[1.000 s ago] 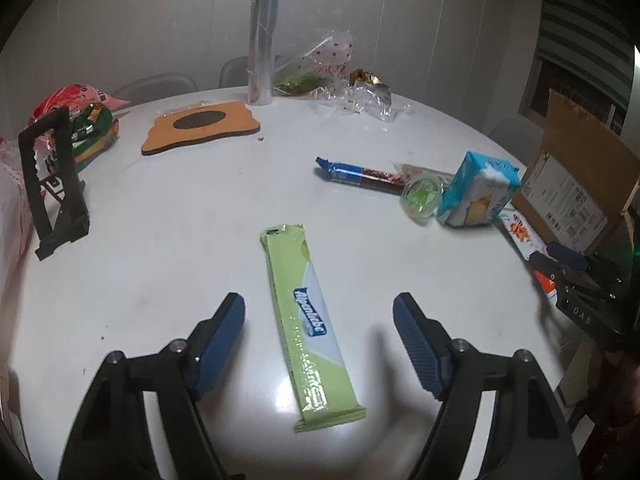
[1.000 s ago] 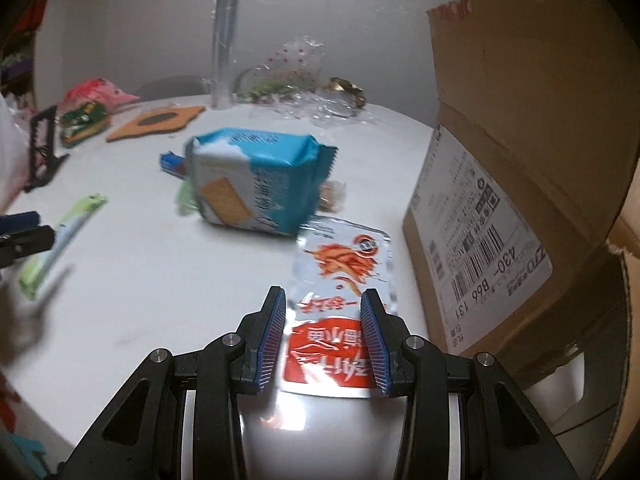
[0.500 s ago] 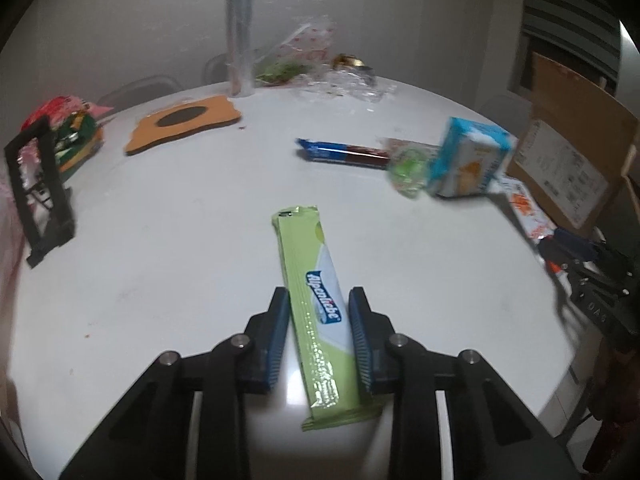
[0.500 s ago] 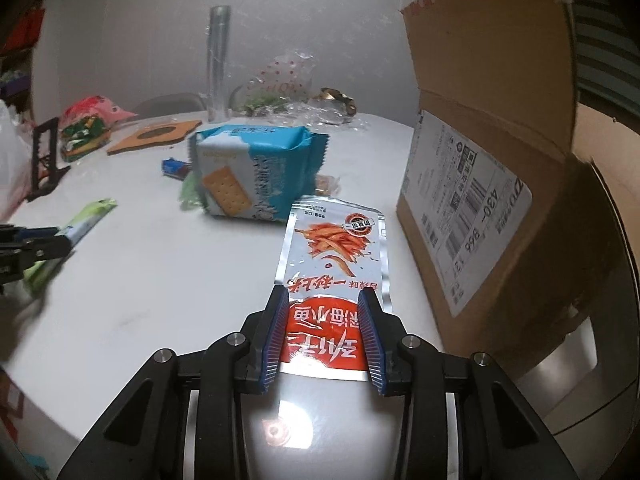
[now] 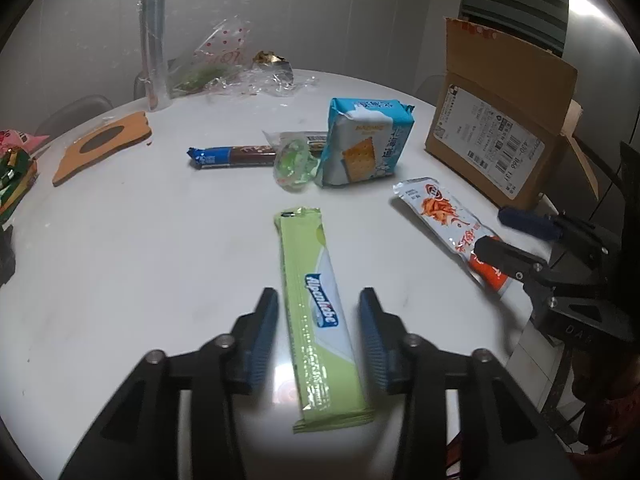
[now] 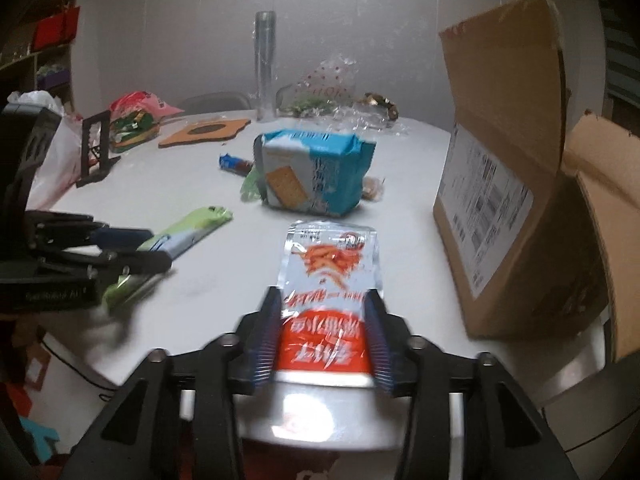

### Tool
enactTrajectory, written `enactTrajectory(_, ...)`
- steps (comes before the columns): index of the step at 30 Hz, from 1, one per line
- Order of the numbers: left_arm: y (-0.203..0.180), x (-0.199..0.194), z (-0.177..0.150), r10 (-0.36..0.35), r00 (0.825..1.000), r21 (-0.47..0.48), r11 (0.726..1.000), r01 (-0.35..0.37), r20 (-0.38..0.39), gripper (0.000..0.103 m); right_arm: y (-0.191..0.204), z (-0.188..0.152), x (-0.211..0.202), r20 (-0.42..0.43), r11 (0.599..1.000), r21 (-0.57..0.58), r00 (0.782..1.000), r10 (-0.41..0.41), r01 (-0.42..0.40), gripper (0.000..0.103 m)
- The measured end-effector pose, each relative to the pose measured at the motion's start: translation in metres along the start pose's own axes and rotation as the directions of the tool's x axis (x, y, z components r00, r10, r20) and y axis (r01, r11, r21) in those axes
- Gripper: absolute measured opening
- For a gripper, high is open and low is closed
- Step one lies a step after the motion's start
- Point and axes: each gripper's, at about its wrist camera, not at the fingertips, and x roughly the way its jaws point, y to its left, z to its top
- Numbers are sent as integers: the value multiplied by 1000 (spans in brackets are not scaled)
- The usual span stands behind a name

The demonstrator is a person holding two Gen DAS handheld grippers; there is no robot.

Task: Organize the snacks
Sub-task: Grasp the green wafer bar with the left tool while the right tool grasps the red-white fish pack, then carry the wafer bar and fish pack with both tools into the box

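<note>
My left gripper [image 5: 318, 330] is shut on a long green Alpenliebe candy pack [image 5: 316, 308], held over the white round table [image 5: 140, 248]. My right gripper [image 6: 322, 330] is shut on a silver and red snack pouch [image 6: 328, 280] and holds it off the table, pointing at the open cardboard box [image 6: 516, 200]. The pouch also shows in the left wrist view [image 5: 448, 220], beside the box [image 5: 500, 128]. A blue cracker bag [image 5: 364, 146], a green jelly cup [image 5: 294, 160] and a blue chocolate bar [image 5: 232, 156] lie mid-table.
A wooden coaster [image 5: 102, 148], a tall clear tube [image 5: 154, 40] and crumpled cellophane bags [image 5: 228, 68] stand at the far side. A black stand [image 6: 94, 148] and red and green snack bags [image 6: 136, 120] are at the left. The table edge is close below both grippers.
My left gripper closed on the green pack and lifted it, swinging right toward the box. My right gripper raised the pouch off the table.
</note>
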Motion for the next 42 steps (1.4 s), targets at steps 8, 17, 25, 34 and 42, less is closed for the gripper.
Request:
enactTrajectory(8,0,-1,-5,51,999,-30,998,-50,20,49,-2,5,24,-45,999,23,999,25,-24,65)
enactTrajectory(17,-4,0,-4,56,998,-13,998,-55,30,25,5,7,31,-40,999,15,999,32,-31,67)
enactTrajectory(25,2,-3,-5,27,999,-40,999,-26,29,24,6,6,28,-24,999,0,998,53,-53,65)
enactTrajectory(34,13,-19,-6,30,997,-75,997,-25,67,24,11,16,11,16,995,-22,995,98,-98,65)
enactTrajectory(42,25,-27,-9,22,996,-96,995,-13,90,24,27,27,7,19,989,-71,991,134,-132,65)
